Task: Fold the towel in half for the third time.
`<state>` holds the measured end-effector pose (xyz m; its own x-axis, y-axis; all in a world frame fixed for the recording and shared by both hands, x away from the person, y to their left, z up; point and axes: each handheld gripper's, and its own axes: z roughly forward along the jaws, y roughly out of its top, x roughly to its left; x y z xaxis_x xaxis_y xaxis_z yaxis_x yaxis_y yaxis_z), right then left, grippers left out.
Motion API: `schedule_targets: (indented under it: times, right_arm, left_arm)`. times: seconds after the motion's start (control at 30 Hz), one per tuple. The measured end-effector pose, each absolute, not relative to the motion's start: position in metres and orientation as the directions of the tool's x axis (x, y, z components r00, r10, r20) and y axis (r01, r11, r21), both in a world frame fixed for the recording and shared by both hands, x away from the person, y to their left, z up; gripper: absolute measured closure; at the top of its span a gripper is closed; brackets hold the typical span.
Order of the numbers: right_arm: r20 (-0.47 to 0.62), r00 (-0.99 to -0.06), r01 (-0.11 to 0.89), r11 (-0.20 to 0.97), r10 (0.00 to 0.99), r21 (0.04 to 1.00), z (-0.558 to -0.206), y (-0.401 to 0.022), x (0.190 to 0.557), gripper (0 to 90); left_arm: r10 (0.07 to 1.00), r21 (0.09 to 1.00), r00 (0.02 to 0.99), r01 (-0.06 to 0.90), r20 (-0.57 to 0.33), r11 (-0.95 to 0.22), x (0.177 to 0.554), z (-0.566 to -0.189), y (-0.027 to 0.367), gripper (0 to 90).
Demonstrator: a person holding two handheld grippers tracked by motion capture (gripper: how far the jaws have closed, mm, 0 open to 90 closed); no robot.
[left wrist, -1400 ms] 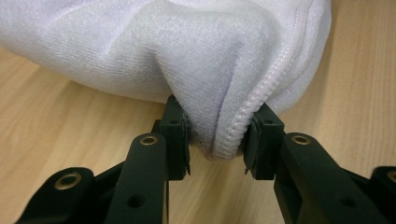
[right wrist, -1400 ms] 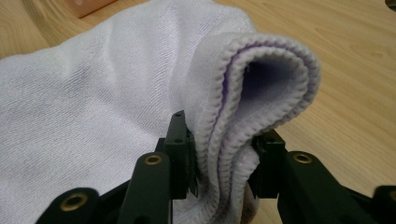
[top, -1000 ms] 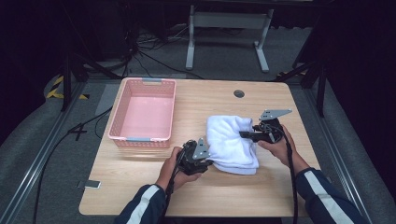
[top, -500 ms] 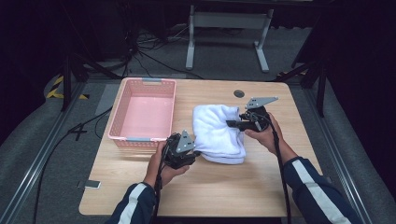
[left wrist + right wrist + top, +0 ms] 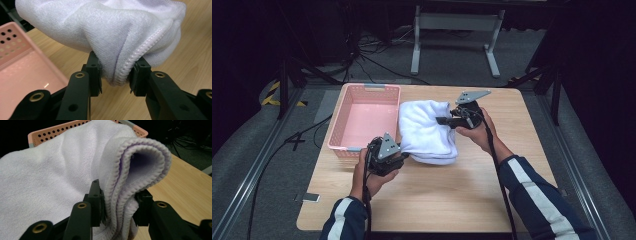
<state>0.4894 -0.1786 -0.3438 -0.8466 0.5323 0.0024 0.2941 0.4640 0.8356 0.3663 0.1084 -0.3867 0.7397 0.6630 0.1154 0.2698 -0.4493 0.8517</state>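
White folded towel (image 5: pixel 427 131) held over wooden table (image 5: pixel 522 170), just beside pink basket (image 5: pixel 362 120)
Pinched at near corner by left gripper (image 5: pixel 404 156), at far side by right gripper (image 5: pixel 442 120); both pairs of jaws clamped on bunched hem, cloth sagging between

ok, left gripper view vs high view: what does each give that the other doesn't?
Left gripper view alone: the left gripper's two jaws pinched on a bunched fold of the white towel, its stitched hem caught between them, and the holes in the pink basket's wall.

High view alone: the right gripper gripping the towel's far side, both forearms in striped sleeves, the whole table, and the floor cables beyond it.

Both: towel, basket beside it, wooden tabletop.
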Motion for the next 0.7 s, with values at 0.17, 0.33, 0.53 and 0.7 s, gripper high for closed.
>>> schedule_targets:
  times: [0.17, 0.33, 0.53, 0.7]
  right_arm:
    - [-0.002, -0.851, 0.279, 0.455, 0.525, 0.846, -0.339, -0.159, 0.498, 66.0]
    - [-0.023, -0.854, 0.252, 0.452, 0.52, 0.856, -0.328, -0.136, 0.501, 65.9]
    - [-0.023, -0.86, 0.238, 0.441, 0.509, 0.866, -0.321, -0.109, 0.505, 65.9]
    - [-0.009, -0.867, 0.238, 0.43, 0.498, 0.871, -0.322, -0.082, 0.514, 65.8]
  left_arm:
    - [0.708, 0.865, 0.698, 0.288, 0.105, -0.411, 0.37, -0.384, 0.124, 66.3]
    - [0.753, 0.885, 0.652, 0.292, 0.094, -0.363, 0.37, -0.376, 0.147, 66.4]
    - [0.801, 0.9, 0.591, 0.292, 0.097, -0.324, 0.37, -0.369, 0.172, 66.4]
    - [0.847, 0.9, 0.524, 0.321, 0.089, -0.293, 0.373, -0.37, 0.192, 66.4]
